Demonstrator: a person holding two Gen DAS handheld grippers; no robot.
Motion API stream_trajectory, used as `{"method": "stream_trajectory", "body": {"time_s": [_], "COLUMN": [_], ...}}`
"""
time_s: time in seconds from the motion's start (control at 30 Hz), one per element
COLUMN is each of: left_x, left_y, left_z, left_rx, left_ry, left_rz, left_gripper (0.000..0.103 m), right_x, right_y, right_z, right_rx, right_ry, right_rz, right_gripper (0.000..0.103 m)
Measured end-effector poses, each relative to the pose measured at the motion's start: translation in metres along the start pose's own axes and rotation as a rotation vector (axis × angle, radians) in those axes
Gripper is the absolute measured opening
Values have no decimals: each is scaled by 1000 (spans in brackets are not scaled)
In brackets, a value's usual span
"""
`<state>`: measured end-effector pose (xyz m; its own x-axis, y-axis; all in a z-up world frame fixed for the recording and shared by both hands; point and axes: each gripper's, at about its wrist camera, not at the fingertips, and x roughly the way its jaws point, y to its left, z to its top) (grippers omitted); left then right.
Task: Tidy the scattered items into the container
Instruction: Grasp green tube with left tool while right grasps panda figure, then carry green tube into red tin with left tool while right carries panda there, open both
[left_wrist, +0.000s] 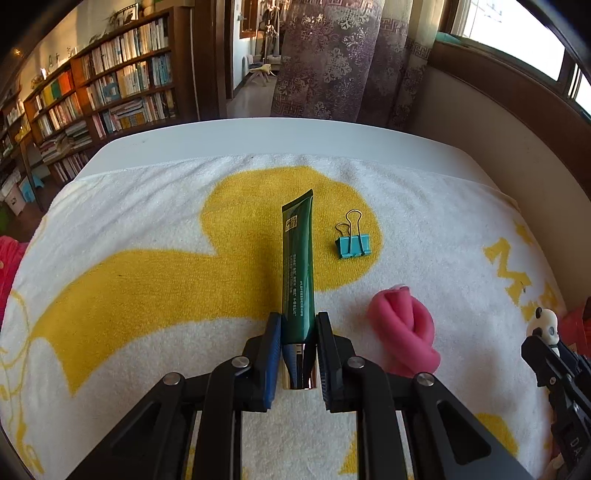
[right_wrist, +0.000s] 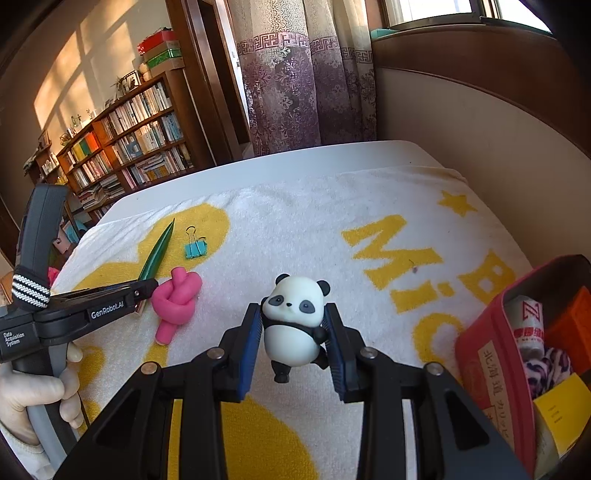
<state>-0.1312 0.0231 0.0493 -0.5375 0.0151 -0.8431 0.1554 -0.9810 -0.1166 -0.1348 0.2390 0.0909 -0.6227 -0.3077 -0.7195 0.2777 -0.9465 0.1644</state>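
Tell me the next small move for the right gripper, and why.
Probably carry the panda right, over the red container, then let go. The right gripper is shut on the panda, off the towel, and the container stands open beside it. The left gripper has its own load, the green tube.

A: What covers the worktop (right_wrist: 192, 181)?
B: A white-and-yellow towel (left_wrist: 147, 229). On it: a binder clip (left_wrist: 351, 244), a pink knot (left_wrist: 406, 332), and a red pouch (right_wrist: 495, 362) at the right edge.
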Motion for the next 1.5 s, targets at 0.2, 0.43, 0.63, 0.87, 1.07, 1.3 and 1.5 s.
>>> {"method": "stream_trajectory", "body": {"time_s": [0.2,0.43,0.63,0.87,1.07,1.3,1.5], "left_x": [-39,-79,-92,-92,-102,-115,-122], "left_y": [12,20,19,1,-30,-71,-90], "left_z": [-26,-60,-77,-87,-94,-107,-115], "left_rx": [-25,-37,-28,-11,40,120,162], "left_ry": [-46,-81,-79,-67,-66,-56,-50], "left_rz": [-61,-124,-163,-233,-309,-376,-389], "left_gripper": [19,19,19,19,19,19,19], "right_x": [-5,-22,-53,-113,-173,-203,-192], "right_y": [1,-6,-11,-34,-85,-136,-143], "right_z": [1,9,10,-26,-69,-100,-112], "right_rx": [-2,47,97,128,207,282,282], "right_ry": [-22,-53,-69,-128,-200,-214,-183], "right_rz": [13,52,78,83,-2,-101,-113], "right_gripper": [37,37,37,37,37,37,37]}}
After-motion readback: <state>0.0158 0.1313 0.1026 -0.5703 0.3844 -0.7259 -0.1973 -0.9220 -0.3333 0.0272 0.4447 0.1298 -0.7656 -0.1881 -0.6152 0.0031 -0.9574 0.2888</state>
